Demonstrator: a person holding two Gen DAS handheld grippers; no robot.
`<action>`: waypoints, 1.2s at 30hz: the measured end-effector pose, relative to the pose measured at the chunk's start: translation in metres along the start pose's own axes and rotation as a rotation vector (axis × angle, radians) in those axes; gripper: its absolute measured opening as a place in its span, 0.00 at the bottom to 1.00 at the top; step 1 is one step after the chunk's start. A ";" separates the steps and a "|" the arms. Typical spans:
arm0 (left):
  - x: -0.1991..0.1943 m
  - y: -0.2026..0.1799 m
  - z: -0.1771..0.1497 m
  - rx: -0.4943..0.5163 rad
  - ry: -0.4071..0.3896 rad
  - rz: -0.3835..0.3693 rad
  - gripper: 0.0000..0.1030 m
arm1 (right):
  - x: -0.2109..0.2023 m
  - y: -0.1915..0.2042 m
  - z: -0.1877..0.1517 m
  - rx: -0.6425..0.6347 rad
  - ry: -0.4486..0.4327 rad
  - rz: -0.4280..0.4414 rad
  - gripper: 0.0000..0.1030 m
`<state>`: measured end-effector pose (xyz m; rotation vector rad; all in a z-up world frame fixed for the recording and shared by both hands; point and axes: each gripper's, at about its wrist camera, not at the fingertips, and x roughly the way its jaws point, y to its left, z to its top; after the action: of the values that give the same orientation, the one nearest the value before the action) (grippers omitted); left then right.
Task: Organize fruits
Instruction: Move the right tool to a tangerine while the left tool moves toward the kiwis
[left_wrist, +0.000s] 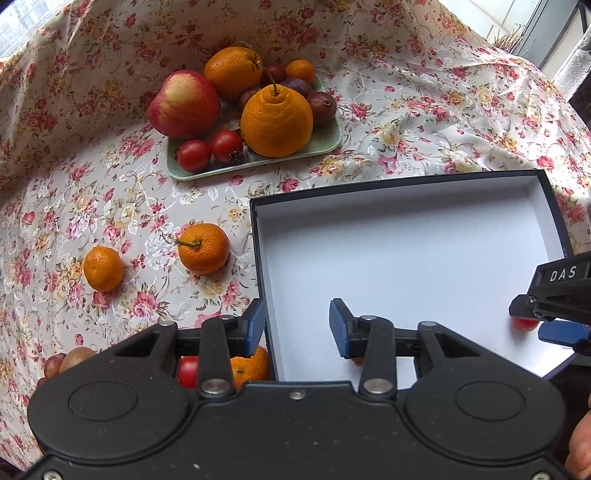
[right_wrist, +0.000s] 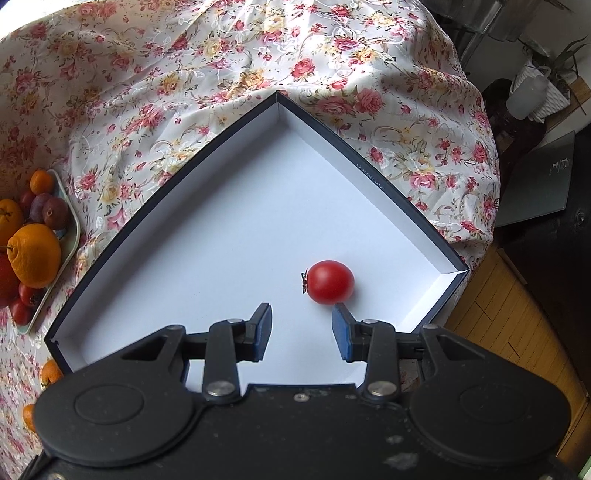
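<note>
Jaws of both the left gripper (left_wrist: 297, 328) and the right gripper (right_wrist: 302, 330) are standing apart, gripping nothing. A glossy round cherry tomato (right_wrist: 330, 282) is lying lower right in the white-lined box (right_wrist: 236, 218) — smooth card on a floral cloth-covered table (right_wrist: 184, 74); dimpled oranges are crowding the pale tray (left_wrist: 258, 162), upper left.

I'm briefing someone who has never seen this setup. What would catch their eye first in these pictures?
Probably the single cherry tomato lying alone on the white floor of the shallow dark-rimmed box, just beyond the open, empty right tongs. Next, the green tray piled with fruit at the back of the floral tablecloth, led by a big knobbly orange and a red apple.
</note>
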<state>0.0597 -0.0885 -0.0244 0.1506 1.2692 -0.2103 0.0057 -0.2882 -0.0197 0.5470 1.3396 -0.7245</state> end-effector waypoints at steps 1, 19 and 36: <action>-0.001 0.004 0.000 -0.005 -0.002 0.005 0.47 | -0.001 0.003 -0.001 -0.006 0.001 0.003 0.38; -0.015 0.082 -0.003 -0.108 -0.019 0.079 0.48 | -0.024 0.085 -0.038 -0.146 0.024 0.120 0.38; -0.033 0.182 -0.004 -0.289 -0.016 0.079 0.48 | -0.034 0.152 -0.074 -0.237 0.040 0.207 0.38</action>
<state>0.0899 0.0916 0.0048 -0.0493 1.2612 0.0408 0.0666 -0.1273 -0.0059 0.5024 1.3607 -0.3812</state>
